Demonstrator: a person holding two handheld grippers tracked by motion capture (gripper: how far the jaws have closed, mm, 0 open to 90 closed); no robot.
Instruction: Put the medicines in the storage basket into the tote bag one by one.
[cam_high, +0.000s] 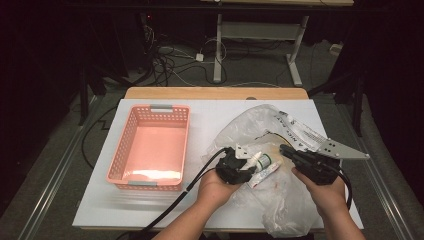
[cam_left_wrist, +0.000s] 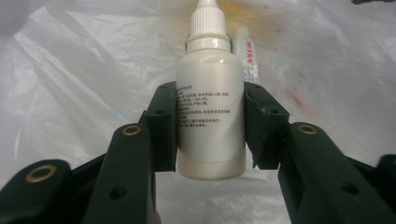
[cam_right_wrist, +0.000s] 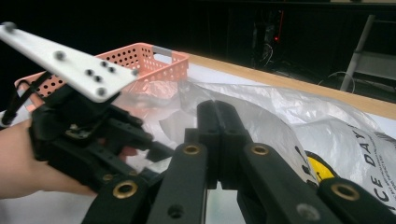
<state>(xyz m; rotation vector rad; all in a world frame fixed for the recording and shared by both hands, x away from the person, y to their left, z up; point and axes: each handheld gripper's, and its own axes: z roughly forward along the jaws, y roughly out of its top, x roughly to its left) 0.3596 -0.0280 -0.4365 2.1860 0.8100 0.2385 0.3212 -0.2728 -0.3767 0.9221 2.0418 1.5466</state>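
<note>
Left gripper (cam_left_wrist: 210, 135) is clamping the white bottle (cam_left_wrist: 211, 112) over the plastic bag (cam_high: 280, 200), cap pointing far; pink basket (cam_high: 150, 147) is sitting left, right gripper (cam_right_wrist: 219, 135) pinched empty.

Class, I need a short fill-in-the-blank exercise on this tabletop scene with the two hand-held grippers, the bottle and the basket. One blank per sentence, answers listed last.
1. The left gripper grips a small white plastic ____ with a ribbed cap.
2. The pink perforated plastic basket holds ____ items.
3. The fingers of the right gripper are ____.
4. The white tube lies on a crumpled clear plastic ____.

Missing words: bottle; no; shut; bag
</note>
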